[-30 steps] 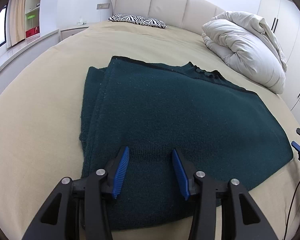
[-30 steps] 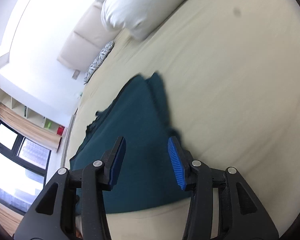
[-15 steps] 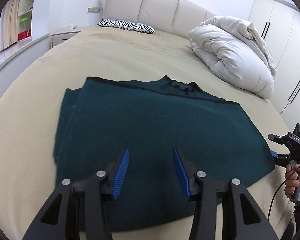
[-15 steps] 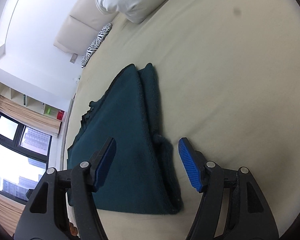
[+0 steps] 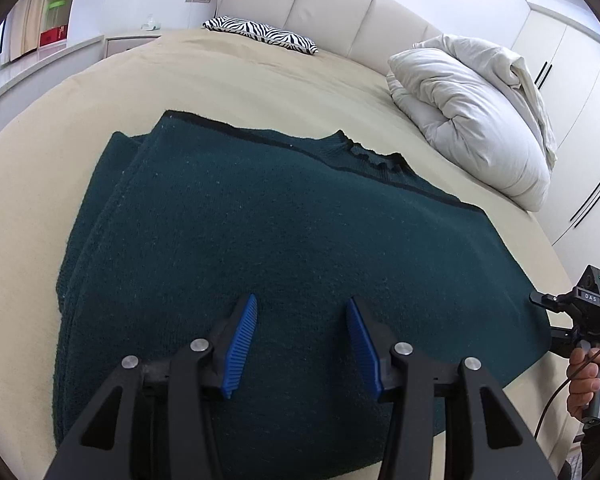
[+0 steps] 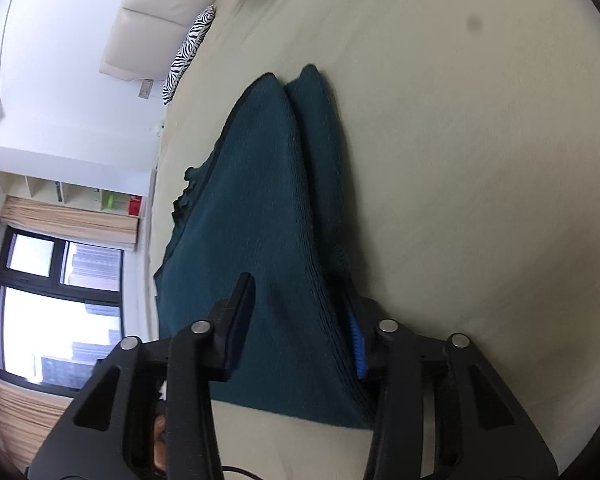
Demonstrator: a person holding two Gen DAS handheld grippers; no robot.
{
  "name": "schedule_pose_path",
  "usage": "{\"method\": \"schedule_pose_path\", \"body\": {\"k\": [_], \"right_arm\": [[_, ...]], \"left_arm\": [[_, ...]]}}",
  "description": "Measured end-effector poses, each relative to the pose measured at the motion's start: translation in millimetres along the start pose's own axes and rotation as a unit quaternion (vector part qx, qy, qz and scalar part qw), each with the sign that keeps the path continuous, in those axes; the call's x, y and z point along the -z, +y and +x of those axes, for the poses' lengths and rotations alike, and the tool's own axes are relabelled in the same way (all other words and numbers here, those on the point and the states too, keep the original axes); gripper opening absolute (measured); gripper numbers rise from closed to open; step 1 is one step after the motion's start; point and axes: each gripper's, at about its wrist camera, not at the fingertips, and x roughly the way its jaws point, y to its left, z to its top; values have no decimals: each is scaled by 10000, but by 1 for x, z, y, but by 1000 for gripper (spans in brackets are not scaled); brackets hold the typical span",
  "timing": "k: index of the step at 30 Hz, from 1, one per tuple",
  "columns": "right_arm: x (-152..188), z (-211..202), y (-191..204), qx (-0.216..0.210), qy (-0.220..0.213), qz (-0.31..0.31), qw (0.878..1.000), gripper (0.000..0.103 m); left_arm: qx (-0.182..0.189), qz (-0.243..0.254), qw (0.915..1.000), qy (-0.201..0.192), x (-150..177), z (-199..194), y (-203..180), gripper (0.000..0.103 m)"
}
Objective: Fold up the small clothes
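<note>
A dark green sweater [image 5: 280, 220] lies folded flat on the beige bed [image 5: 260, 80], collar toward the headboard. My left gripper [image 5: 302, 316] hovers open over its near edge, nothing between the blue pads. At the sweater's right corner a hand [image 5: 592, 376] holds my right gripper [image 5: 580, 308]. In the right wrist view the right gripper [image 6: 298, 292] straddles that edge of the sweater [image 6: 260, 184]. Its jaws are closing with the fabric between them: one finger rests on top, and the other's blue pad [image 6: 358, 348] is half hidden under the folded layers.
A bundled white duvet [image 5: 472, 112] lies at the back right of the bed and a zebra pillow [image 5: 260, 34] by the padded headboard. White wardrobes [image 5: 572, 80] stand to the right, and a window [image 6: 60, 300] and shelves to the left. Bare sheet [image 6: 460, 160] stretches beyond the sweater.
The right gripper spread wider, came down onto the sweater's edge and narrowed around it, one finger slipping under the fabric. The left gripper drifted a little over the near edge and stayed open.
</note>
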Motion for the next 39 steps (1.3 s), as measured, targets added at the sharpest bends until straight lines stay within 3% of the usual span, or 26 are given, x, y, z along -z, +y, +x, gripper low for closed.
{"method": "schedule_pose_path", "body": {"k": [7, 9, 11, 14, 33, 39], "right_arm": [[2, 12, 4, -184, -66, 186, 9996, 38], [4, 15, 5, -102, -92, 136, 9998, 33], [5, 19, 3, -39, -124, 203, 9997, 21], [9, 20, 3, -30, -212, 204, 9996, 17], [16, 23, 12, 203, -481, -18, 9986, 14], [17, 21, 26, 614, -605, -181, 9961, 14]], "left_arm": [[-12, 31, 10000, -43, 2, 2, 0, 50], [-6, 30, 10000, -57, 2, 2, 1, 50], [-4, 33, 10000, -60, 3, 2, 1, 50], [30, -4, 10000, -57, 3, 2, 2, 50], [203, -168, 9996, -33, 1, 3, 11, 50], [477, -511, 9974, 155, -8, 4, 22, 49]]}}
